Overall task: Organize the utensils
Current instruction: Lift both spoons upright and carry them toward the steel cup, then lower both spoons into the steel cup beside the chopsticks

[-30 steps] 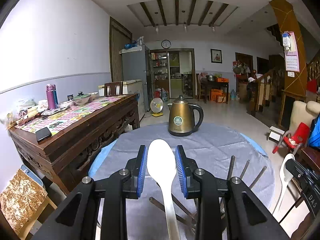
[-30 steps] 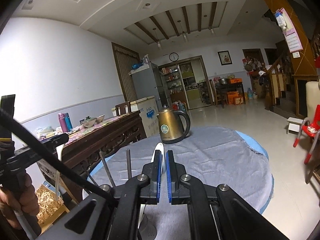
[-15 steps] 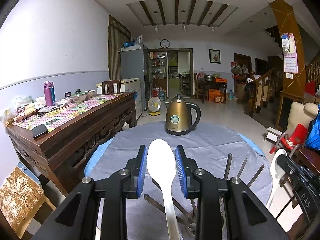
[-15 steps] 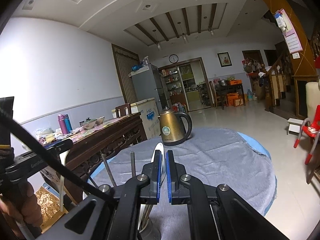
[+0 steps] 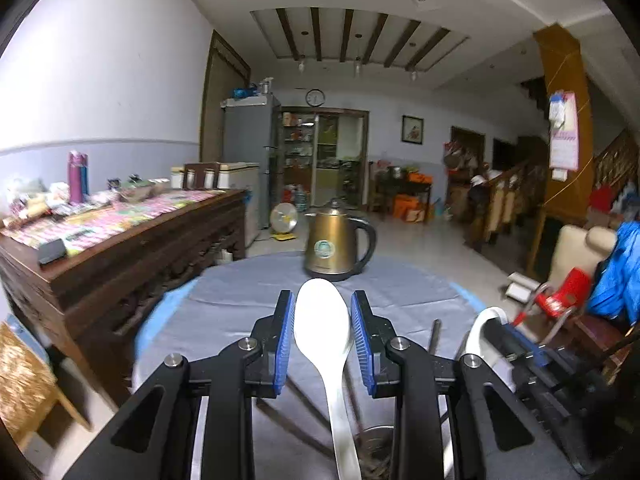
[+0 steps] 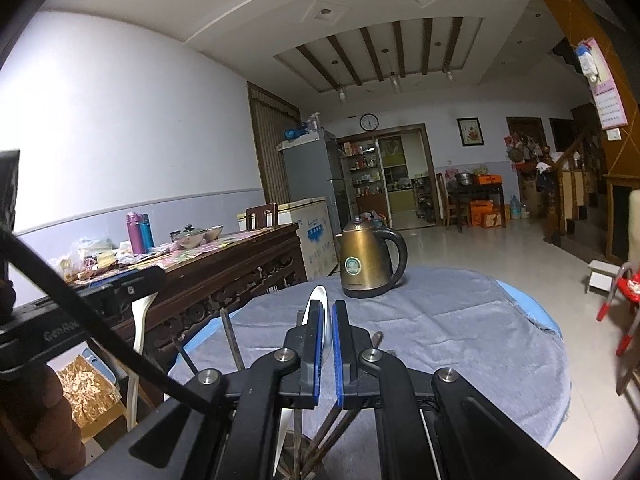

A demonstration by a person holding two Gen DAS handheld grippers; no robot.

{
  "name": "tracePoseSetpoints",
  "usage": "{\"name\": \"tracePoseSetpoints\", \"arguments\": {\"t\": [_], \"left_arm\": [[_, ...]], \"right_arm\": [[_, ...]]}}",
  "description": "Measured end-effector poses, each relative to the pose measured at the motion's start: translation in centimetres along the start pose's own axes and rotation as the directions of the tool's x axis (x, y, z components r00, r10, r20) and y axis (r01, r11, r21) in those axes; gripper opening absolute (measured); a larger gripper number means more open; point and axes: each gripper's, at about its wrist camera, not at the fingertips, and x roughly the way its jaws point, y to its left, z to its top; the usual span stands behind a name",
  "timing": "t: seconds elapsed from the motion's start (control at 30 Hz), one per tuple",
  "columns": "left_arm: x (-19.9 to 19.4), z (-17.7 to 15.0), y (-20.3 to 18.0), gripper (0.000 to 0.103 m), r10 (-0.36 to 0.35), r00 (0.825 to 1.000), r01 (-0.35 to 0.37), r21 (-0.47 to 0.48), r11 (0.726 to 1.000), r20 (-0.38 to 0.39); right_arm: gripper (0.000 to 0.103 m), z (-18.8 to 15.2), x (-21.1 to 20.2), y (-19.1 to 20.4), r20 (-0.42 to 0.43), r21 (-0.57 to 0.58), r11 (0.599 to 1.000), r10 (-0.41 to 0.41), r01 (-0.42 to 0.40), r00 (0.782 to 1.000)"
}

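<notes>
now the right hand-held gripper (image 6: 327,322), clamped on its white spoon (image 6: 319,300), has moved beside the left hand-held gripper (image 5: 322,340).

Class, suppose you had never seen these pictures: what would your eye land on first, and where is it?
Most likely the white spoon, standing upright between the left gripper pads at the front. Next comes the gold kettle on the grey-clothed round table beyond. The right gripper grips a second white spoon edge-on.
</notes>
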Motion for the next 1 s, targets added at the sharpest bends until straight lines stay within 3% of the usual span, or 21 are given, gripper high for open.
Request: {"name": "tracePoseSetpoints", "arguments": {"t": [0.23, 0.67, 1.0], "left_arm": [[2.2, -1.9, 1.2, 0.030, -0.060, 0.998, 0.060, -0.072, 0.996, 0.004], [3.7, -3.9, 2.2, 0.030, -0.112, 0.992, 0.121, -0.182, 0.976, 0.063], [3.7, -4.5, 0.4, 0.030, -0.067, 0.986, 0.086, -0.118, 0.989, 0.154]], "right_arm": [[0.005, -1.4, 1.9, 0.1, 0.020, -0.021, 0.999, -0.036, 0.036, 0.999], [0.005, -3.9, 1.5, 2.1, 0.169, -0.084, 0.986, -0.126, 0.142, 0.978], [0.005, -5.7, 1.7, 2.9, 0.160, -0.110, 0.981, -0.143, 0.162, 0.977]]}}
